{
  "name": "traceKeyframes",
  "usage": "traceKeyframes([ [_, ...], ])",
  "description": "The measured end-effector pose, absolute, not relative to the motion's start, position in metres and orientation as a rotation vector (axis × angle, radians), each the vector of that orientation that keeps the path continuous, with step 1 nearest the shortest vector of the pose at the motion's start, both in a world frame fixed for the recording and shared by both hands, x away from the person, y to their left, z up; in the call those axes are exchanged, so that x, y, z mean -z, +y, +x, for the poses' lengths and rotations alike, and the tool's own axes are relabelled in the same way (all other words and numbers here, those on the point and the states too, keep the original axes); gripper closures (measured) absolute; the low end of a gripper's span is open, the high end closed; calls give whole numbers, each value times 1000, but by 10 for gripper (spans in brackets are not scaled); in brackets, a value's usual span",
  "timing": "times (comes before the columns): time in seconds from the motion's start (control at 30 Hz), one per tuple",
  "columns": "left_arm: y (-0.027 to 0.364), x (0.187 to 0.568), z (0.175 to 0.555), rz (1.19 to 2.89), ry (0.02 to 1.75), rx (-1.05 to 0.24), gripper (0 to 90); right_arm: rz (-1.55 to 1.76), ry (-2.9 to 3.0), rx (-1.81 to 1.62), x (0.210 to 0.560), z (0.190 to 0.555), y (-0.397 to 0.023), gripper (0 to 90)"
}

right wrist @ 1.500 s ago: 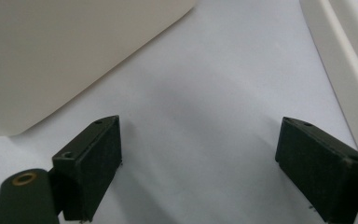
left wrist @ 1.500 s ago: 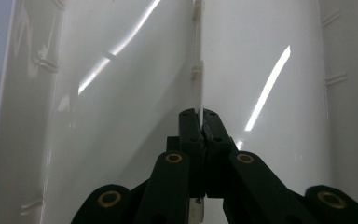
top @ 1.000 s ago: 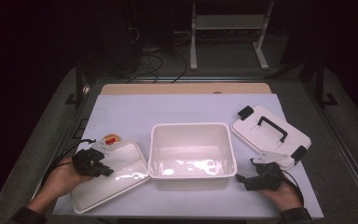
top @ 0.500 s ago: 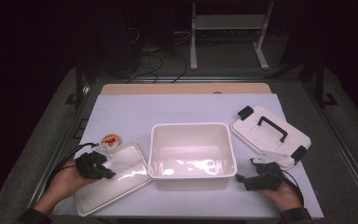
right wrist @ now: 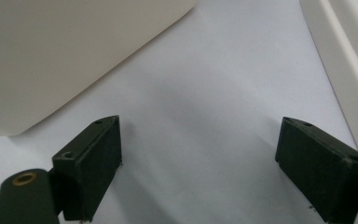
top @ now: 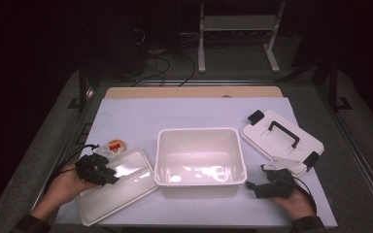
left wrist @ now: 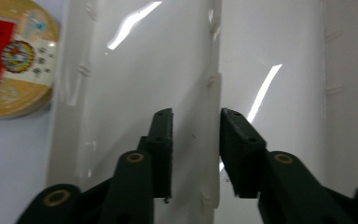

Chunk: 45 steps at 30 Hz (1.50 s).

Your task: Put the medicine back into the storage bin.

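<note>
A shallow white tray (top: 126, 189) lies at the front left of the table. My left gripper (top: 110, 177) rests over its left part; in the left gripper view the tray's raised rim (left wrist: 214, 107) stands between the jaws of my left gripper (left wrist: 196, 116). The jaws have just been opening, and the pads stand apart from the rim. A deep white tub (top: 199, 132) sits in the middle. My right gripper (top: 252, 187) lies open on the table at the tub's front right corner, with nothing but bare white tabletop between the jaws of my right gripper (right wrist: 200, 140).
A white lid with a black handle (top: 281, 141) lies at the right, its edge (right wrist: 349, 46) beside my right gripper. A round tin with a red label (top: 116, 144) sits behind the tray, close to its rim (left wrist: 9, 70). The tub's corner (right wrist: 51, 56) is near the right jaws.
The left jaws, shut on the tray's rim before, now stand apart from it. Both hands have stayed nearly where they were.
</note>
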<state>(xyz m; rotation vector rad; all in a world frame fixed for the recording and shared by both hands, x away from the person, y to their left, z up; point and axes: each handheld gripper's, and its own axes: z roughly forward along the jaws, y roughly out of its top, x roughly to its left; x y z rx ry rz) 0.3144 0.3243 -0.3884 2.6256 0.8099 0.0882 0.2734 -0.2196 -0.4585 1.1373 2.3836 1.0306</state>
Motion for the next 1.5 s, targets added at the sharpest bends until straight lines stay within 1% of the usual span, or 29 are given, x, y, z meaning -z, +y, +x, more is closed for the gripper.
traceKeyframes([
  [0.17, 325, 373, 324, 2608, 852, -131, 487, 1138, 2384, -1030, 459, 273, -220, 135],
  [0.2, 325, 373, 324, 2608, 852, -131, 467, 1138, 2384, -1030, 459, 273, -220, 135],
  [0.23, 325, 371, 326, 2604, 860, -139, 467, 1137, 2384, -1030, 459, 273, -220, 135],
  [0.3, 326, 364, 336, 2602, 877, -136, 402, 1138, 2384, -1031, 459, 273, -220, 135],
  [0.57, 329, 353, 363, 2596, 936, -181, 310, 1138, 2384, -1030, 459, 273, -220, 135],
  [0.6, 330, 352, 371, 2597, 951, -188, 272, 1138, 2384, -1030, 459, 273, -220, 135],
  [0.7, 331, 350, 380, 2593, 971, -202, 228, 1138, 2384, -1030, 459, 273, -220, 135],
  [0.73, 332, 349, 389, 2594, 985, -212, 214, 1138, 2384, -1030, 459, 273, -220, 135],
  [0.77, 332, 349, 389, 2594, 985, -212, 208, 1138, 2384, -1030, 459, 273, -220, 135],
  [0.8, 332, 350, 398, 2594, 998, -223, 207, 1138, 2384, -1030, 459, 273, -220, 135],
  [0.93, 331, 357, 415, 2611, 1014, -227, 183, 1138, 2384, -1031, 459, 273, -220, 135],
  [1.0, 330, 359, 418, 2616, 1019, -229, 174, 1138, 2384, -1031, 459, 273, -220, 135],
  [1.13, 328, 373, 432, 2623, 1054, -204, 142, 1138, 2384, -1031, 458, 273, -220, 135],
  [1.27, 327, 381, 437, 2626, 1073, -206, 111, 1139, 2384, -1031, 459, 273, -220, 135],
  [1.5, 319, 393, 444, 2616, 1076, -189, 104, 1138, 2384, -1031, 459, 274, -220, 135],
])
